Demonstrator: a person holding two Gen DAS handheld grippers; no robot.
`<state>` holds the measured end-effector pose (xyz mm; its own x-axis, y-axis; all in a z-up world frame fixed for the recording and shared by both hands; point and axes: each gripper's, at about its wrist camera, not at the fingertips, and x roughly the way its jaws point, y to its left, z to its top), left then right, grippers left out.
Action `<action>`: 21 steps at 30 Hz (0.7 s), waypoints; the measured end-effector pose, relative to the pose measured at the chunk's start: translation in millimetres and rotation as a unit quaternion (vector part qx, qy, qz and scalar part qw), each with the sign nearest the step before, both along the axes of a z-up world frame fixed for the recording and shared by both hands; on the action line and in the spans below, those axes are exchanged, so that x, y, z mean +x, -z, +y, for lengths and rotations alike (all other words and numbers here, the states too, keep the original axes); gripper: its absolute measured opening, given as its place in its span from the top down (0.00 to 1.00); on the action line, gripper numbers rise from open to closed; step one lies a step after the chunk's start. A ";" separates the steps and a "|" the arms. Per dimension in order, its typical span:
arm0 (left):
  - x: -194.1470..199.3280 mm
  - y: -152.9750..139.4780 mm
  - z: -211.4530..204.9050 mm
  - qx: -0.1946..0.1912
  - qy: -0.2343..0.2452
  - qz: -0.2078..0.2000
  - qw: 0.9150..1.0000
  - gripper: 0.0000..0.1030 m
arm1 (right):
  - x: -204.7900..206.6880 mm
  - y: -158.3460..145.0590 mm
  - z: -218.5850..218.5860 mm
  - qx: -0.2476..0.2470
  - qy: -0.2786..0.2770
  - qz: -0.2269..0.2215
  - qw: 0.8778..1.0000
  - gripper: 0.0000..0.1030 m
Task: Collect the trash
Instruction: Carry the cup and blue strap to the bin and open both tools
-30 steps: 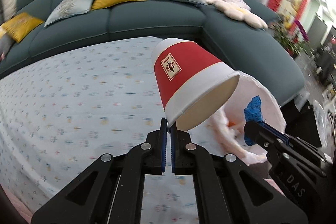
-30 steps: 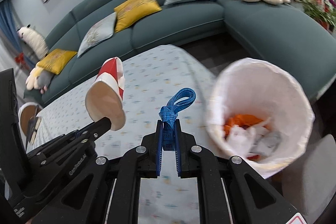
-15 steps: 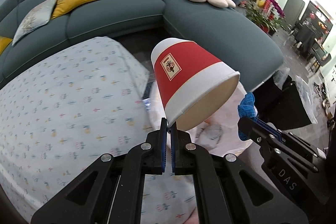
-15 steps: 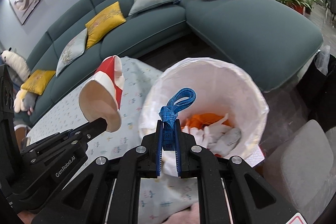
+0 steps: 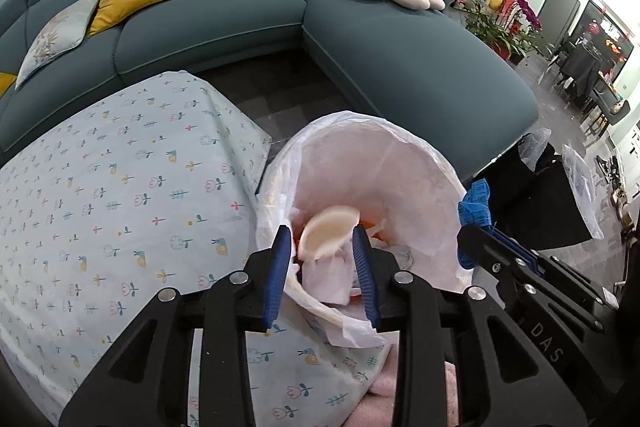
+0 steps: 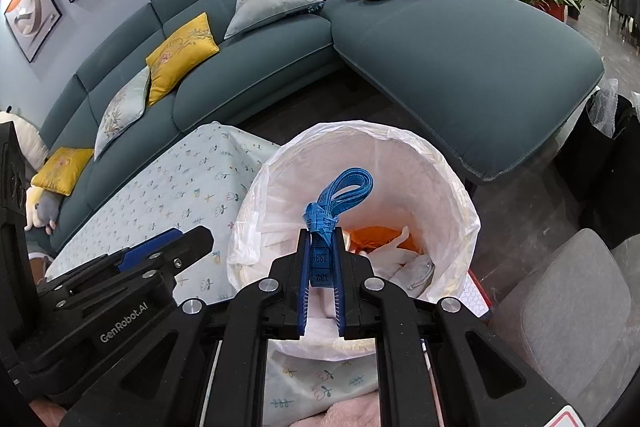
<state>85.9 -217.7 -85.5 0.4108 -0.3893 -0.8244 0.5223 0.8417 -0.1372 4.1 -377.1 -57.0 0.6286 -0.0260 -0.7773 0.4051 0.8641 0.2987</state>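
A bin lined with a white bag [image 5: 360, 121] [image 6: 360, 129] stands beside the table and holds orange and white scraps. My left gripper [image 5: 321, 229] hangs over it with its jaws opening. Nothing is pressed between its blue pads. The paper cup [image 5: 326, 233] lies in the bin below them, with its pale mouth facing up. My right gripper [image 6: 321, 233] is shut on a folded blue measuring tape [image 6: 340, 193] above the bin's mouth. In the left wrist view the right gripper [image 5: 476, 235] and the tape [image 5: 474, 203] show at the bin's right rim. The left gripper [image 6: 200, 239] shows at the left of the right wrist view.
The table with a flower-print cloth [image 5: 120, 207] lies left of the bin. A teal corner sofa [image 5: 400, 67] with cushions runs behind and to the right. A grey seat [image 6: 560, 307] stands right of the bin, with black bags [image 5: 536, 203] further off.
Both grippers swung from above the table to above the bin. The left jaws opened and the red-and-white cup dropped into the bin. The right gripper still holds the tape.
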 end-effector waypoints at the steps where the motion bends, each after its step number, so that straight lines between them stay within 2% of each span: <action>1: 0.7 -0.3 2.5 0.000 -0.003 0.000 1.000 0.70 | 0.8 0.3 0.5 0.000 -0.002 0.000 1.000 0.91; 5: 2.8 -1.0 12.6 0.001 -0.016 0.000 1.000 0.68 | 6.8 -0.7 6.3 0.001 -0.010 0.001 1.000 0.89; 7: 2.8 -1.9 17.9 0.003 -0.022 -0.004 1.000 0.60 | 9.6 -1.9 10.2 -0.002 -0.012 0.000 1.000 0.86; 12: 4.2 -3.4 29.7 0.006 -0.035 -0.007 0.999 0.60 | 16.6 -8.2 18.9 -0.009 -0.025 -0.003 1.000 0.85; 17: 3.3 -8.1 38.6 0.004 -0.043 -0.011 0.999 0.59 | 15.7 -18.6 24.6 -0.020 -0.028 -0.012 0.999 0.68; 21: 0.2 -12.6 43.8 0.003 -0.046 -0.017 0.999 0.58 | 11.6 -24.7 29.4 -0.037 -0.032 -0.009 0.999 0.63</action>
<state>86.1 -173.8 -73.0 0.4718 -0.3433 -0.8121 0.4467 0.8872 -0.1156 15.7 -347.7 -32.3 0.6441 -0.0420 -0.7638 0.3430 0.9084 0.2393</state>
